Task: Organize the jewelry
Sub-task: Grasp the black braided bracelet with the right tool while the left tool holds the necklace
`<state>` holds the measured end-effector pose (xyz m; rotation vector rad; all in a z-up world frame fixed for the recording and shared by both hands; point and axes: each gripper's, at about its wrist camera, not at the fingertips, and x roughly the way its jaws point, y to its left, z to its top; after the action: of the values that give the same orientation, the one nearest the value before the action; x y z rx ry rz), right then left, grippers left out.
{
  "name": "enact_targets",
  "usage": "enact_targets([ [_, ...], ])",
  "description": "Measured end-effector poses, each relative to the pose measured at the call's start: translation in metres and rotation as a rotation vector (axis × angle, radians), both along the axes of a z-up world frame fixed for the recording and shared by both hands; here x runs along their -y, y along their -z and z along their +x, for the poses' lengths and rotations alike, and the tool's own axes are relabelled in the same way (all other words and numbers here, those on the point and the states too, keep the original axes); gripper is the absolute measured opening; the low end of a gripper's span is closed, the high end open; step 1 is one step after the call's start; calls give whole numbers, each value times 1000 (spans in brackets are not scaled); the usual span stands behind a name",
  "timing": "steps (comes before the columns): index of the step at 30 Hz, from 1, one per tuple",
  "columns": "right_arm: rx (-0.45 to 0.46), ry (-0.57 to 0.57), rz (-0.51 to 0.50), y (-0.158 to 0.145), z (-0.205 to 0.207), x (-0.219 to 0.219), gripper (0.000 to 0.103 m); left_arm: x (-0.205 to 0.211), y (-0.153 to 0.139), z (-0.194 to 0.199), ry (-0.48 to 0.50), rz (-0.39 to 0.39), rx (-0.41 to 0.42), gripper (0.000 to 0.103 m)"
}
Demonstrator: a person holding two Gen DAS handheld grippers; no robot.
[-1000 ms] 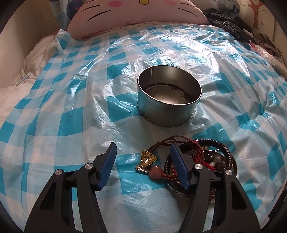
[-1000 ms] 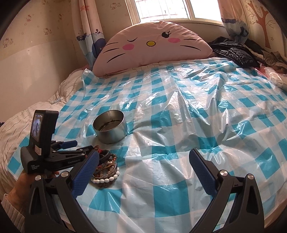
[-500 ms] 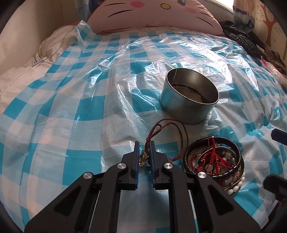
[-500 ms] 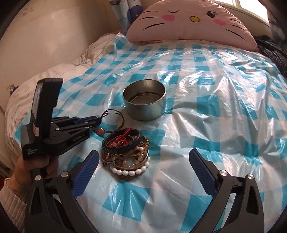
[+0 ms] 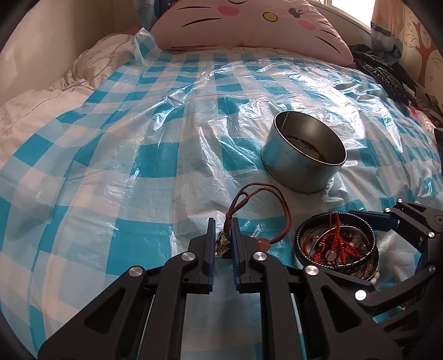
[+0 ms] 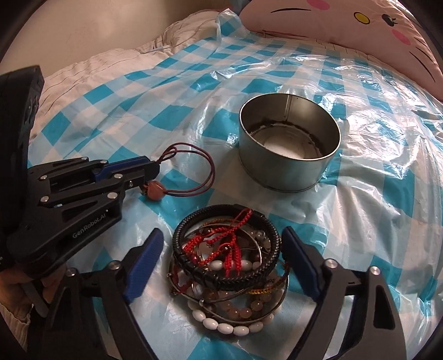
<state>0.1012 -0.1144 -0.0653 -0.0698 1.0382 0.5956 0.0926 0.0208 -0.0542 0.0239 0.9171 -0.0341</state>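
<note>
My left gripper (image 5: pixel 223 234) is shut on the gold pendant (image 5: pixel 222 243) of a brown cord necklace (image 5: pixel 257 198), low on the checked sheet. The necklace's cord loop (image 6: pixel 193 169) and a brown bead (image 6: pixel 155 189) show beside the left gripper (image 6: pixel 151 173) in the right wrist view. A pile of bracelets (image 6: pixel 229 263) lies in front, with black braided, red cord and white bead ones. My right gripper (image 6: pixel 221 249) is open, one finger on each side of the pile (image 5: pixel 336 243). A round metal tin (image 6: pixel 289 145) stands open behind; it also shows in the left wrist view (image 5: pixel 303 156).
A blue and white checked plastic sheet (image 5: pixel 138 155) covers the bed. A pink cat-face pillow (image 5: pixel 249 25) lies at the head. Dark clothes (image 5: pixel 387 74) lie at the far right. A white quilt (image 6: pixel 97 69) bunches at the left edge.
My left gripper shut on the necklace's pendant and holds it. My right gripper came forward and down and now straddles the bracelet pile.
</note>
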Motion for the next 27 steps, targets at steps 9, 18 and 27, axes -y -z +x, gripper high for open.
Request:
enact_targets([
  [9, 79, 69, 125, -26, -14, 24, 69, -7, -7, -2, -16, -24, 17, 10],
  [18, 192, 202, 178, -46, -23, 54, 69, 6, -33, -7, 23, -39, 74, 10],
  [27, 247, 265, 201, -51, -22, 72, 69, 29, -62, 1, 74, -49, 125, 10],
])
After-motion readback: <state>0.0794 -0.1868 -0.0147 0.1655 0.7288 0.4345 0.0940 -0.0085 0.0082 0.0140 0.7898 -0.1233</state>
